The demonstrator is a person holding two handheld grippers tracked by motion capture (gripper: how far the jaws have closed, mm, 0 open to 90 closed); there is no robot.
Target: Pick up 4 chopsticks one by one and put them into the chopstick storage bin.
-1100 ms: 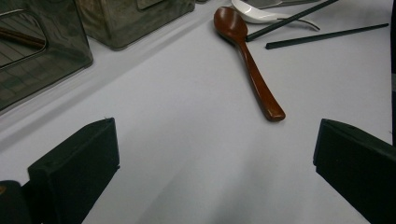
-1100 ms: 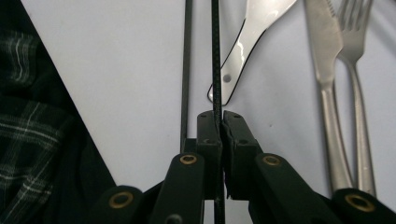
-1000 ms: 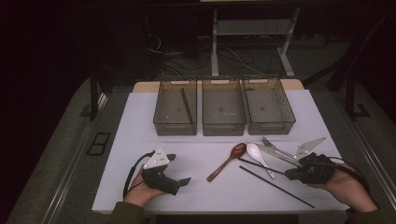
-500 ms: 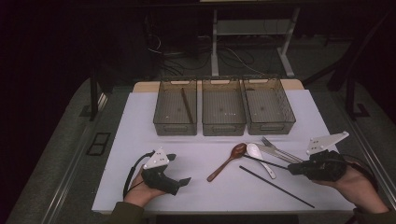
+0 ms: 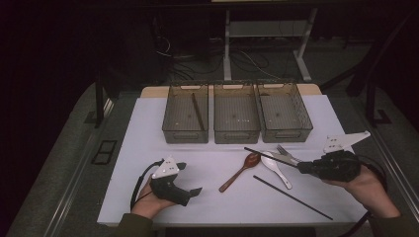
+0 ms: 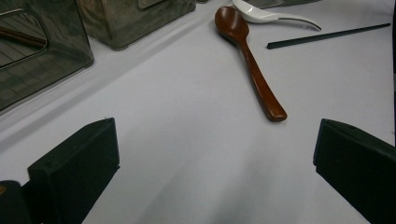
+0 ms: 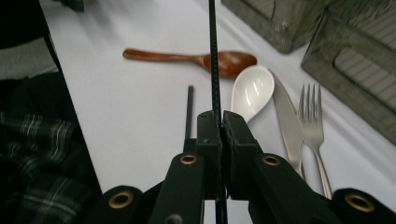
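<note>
Overhead, I see three smoky, ribbed plastic bins (image 5: 236, 118) at twelve o'clock on the white table (image 5: 148, 128); the left bin (image 5: 186, 118) holds one dark stick, the other two look bare; my right gripper (image 5: 302, 168), at three o'clock, pinches a thin black chopstick (image 5: 269, 157) that has come up off the table since a second ago, its tip over the white spoon (image 5: 275, 168); a second chopstick (image 5: 291, 197) lies flat at five o'clock; my left gripper (image 5: 190, 178) rests at seven o'clock. Left gripper view: jaws spread wide on bare table; the glossy wooden spoon (image 6: 250, 60) lies at one o'clock. Right gripper view: jaws pressed together on the chopstick; steel knife (image 7: 287, 121) and fork (image 7: 312, 126) at two o'clock.
</note>
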